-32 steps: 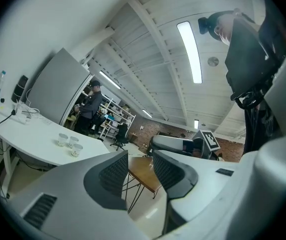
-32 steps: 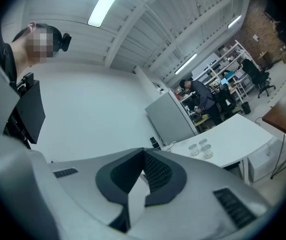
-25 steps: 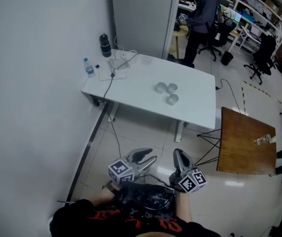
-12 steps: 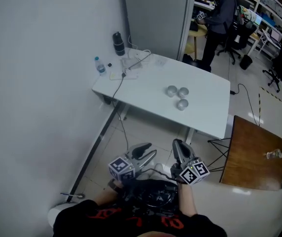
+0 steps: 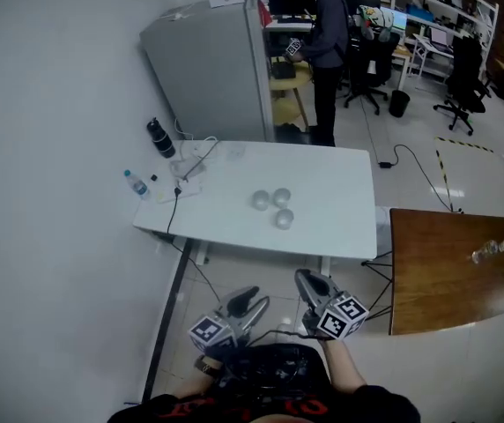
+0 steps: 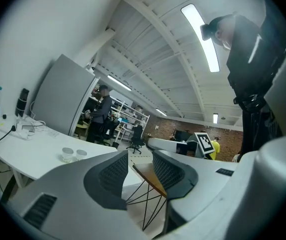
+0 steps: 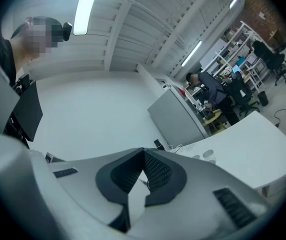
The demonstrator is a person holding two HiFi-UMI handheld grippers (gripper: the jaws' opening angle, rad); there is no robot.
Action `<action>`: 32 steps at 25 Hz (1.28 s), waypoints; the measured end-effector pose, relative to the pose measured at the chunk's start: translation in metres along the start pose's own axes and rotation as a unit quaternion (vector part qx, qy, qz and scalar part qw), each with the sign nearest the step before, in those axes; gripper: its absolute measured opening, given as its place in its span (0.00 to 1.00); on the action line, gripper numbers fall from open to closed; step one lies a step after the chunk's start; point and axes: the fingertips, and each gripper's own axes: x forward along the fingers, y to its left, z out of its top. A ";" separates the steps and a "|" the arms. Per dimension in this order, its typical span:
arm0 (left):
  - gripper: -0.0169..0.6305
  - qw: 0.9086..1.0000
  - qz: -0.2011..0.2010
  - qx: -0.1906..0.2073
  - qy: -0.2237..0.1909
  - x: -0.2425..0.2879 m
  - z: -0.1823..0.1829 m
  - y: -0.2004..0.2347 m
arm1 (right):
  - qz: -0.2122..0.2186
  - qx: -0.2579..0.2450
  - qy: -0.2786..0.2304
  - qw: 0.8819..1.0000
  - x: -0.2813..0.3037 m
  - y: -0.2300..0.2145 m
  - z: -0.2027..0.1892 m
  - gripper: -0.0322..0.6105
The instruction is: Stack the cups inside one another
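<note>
Head view, read from the left edge: a water bottle (image 5: 131,182) stands at the 9 o'clock corner of the white table (image 5: 331,227). A black flask (image 5: 158,137) is at about 10 o'clock, and a tangle of cables (image 5: 190,166) lies just beside them. A grey cabinet (image 5: 208,64) rises behind the table at 11 o'clock.

The three cups (image 5: 273,206) sit near the table's middle in a tight triangle. Each stands on its own, none inside another.

Both grippers are off the table, at 6 o'clock from the cups and well apart from them. The left gripper (image 5: 250,300) is released. Its own view shows the jaws standing apart with nothing between the pads, and the cups off at 9 o'clock of the gap. Just beside it, the right gripper (image 5: 306,279) is clenched and empty. The right gripper view shows its tips pressed together, with the cups at 3 o'clock of them.

Beyond the table's far edge, at 12 o'clock, a person (image 5: 322,42) in dark clothes stands by a stool. A wooden table (image 5: 450,267) sits at 3 o'clock of the white one, close to its corner. Black office chairs (image 5: 459,86) stand at 2 o'clock near the shelving.
</note>
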 end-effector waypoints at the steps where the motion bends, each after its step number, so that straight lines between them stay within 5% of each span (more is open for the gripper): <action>1: 0.25 1.000 -0.004 0.006 0.004 0.004 0.002 -0.003 | -0.003 0.000 -0.001 1.000 -0.003 -0.006 0.002 0.05; 8: 0.25 1.000 0.001 0.010 0.002 0.015 0.012 0.005 | -0.010 0.021 -0.053 0.998 -0.011 -0.024 0.015 0.05; 14: 0.20 1.000 0.004 -0.013 -0.004 0.009 0.013 0.026 | 0.062 0.049 -0.043 0.996 0.015 -0.005 0.016 0.06; 20: 0.20 1.000 -0.016 -0.010 -0.014 -0.007 0.029 0.087 | 0.071 0.018 -0.012 0.997 0.084 0.012 0.005 0.06; 27: 0.20 0.998 0.015 -0.010 -0.064 -0.058 0.086 0.185 | 0.114 -0.007 0.015 0.993 0.197 0.072 -0.022 0.06; 32: 0.20 0.997 0.018 -0.020 -0.075 -0.080 0.096 0.221 | 0.085 -0.030 0.017 0.996 0.237 0.087 -0.032 0.06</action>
